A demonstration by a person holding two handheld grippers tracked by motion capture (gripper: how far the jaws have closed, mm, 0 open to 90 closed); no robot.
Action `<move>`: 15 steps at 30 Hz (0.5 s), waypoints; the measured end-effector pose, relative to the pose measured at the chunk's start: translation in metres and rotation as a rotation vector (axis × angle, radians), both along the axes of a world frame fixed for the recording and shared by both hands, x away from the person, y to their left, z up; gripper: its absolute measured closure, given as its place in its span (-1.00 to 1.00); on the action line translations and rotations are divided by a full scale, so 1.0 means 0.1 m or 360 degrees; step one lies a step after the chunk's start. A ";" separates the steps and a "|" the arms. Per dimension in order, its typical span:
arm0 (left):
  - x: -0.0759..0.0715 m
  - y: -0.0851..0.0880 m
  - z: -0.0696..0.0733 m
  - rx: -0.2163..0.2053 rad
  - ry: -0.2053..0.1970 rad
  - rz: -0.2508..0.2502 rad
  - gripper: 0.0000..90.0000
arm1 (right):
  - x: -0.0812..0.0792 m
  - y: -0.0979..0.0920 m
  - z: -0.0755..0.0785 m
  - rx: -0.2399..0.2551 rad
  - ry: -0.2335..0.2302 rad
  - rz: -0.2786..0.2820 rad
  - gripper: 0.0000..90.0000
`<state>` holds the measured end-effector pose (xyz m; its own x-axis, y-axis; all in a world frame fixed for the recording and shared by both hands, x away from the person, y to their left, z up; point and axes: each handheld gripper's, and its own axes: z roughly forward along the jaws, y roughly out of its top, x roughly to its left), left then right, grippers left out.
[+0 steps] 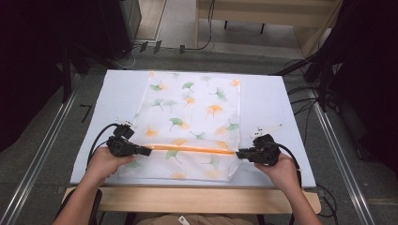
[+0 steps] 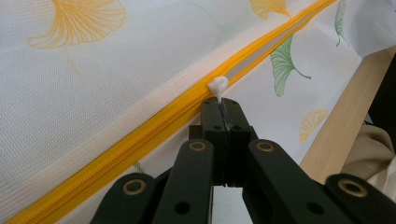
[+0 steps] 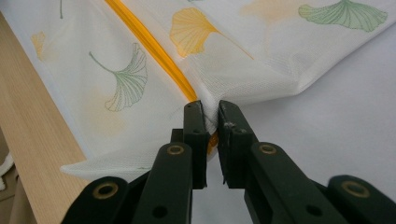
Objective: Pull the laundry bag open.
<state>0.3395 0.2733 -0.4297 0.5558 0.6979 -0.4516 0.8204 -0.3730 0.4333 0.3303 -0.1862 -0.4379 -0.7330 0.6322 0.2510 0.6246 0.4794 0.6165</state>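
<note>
Nearby: wood edge (image 2: 341, 126) beside mesh bag (image 1: 192, 112).

Both claws are matte black: the left claw (image 1: 148, 151) and right claw (image 1: 238, 153) have jointed link arms with brass-ringed pivot pins, black cables trailing behind, and bare forearms.

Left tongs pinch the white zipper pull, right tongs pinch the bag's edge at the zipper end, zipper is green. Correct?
Not quite: the zipper is yellow-orange, as the left gripper view shows. The rest holds: the left tongs pinch the white zipper pull, and the right tongs pinch the bag's edge at the zipper end.
</note>
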 end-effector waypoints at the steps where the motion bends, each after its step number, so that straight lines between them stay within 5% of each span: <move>1: 0.00 0.00 0.00 0.0000 0.0000 0.0000 1.00 | 0.00 0.00 0.00 0.0000 0.0000 0.0000 0.88; 15: 0.00 0.04 0.01 -0.0019 -0.0001 -0.0003 1.00 | 0.00 0.01 0.00 0.0001 0.0005 0.0002 0.88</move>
